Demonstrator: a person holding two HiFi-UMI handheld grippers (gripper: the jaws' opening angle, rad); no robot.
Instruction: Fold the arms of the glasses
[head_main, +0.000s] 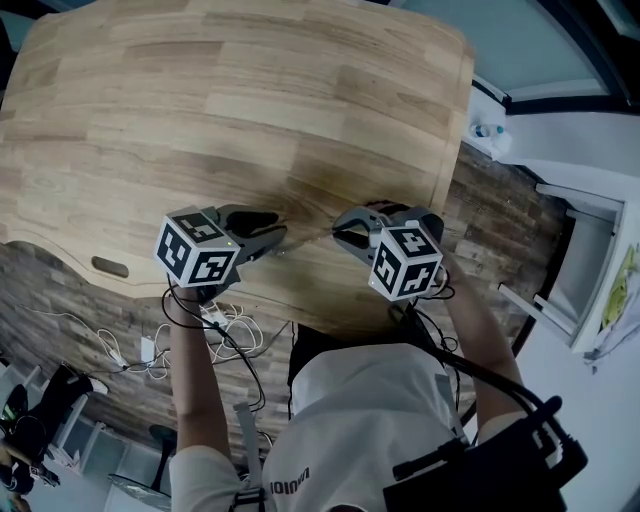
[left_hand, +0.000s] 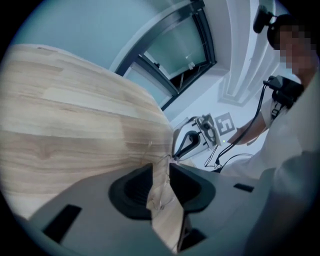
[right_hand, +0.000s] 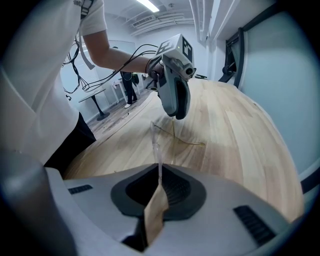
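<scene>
Thin wire-framed glasses (head_main: 306, 240) hang just over the front part of the wooden table (head_main: 250, 90), held between my two grippers. My left gripper (head_main: 278, 237) is shut on the frame end; in the left gripper view the wire rim (left_hand: 159, 192) sits in the narrow gap of that gripper (left_hand: 161, 172). My right gripper (head_main: 341, 232) is shut on the tip of one clear arm (right_hand: 155, 145), which runs straight out from its jaws (right_hand: 159, 175) towards the frame (right_hand: 187, 142) and the left gripper (right_hand: 177, 114). The lenses are hard to make out.
The table's front edge (head_main: 330, 325) runs right below the grippers, with a dark oval slot (head_main: 110, 267) at its left. Cables and a power strip (head_main: 150, 350) lie on the floor. White furniture (head_main: 590, 260) stands to the right. A window frame (left_hand: 175, 60) lies beyond the table.
</scene>
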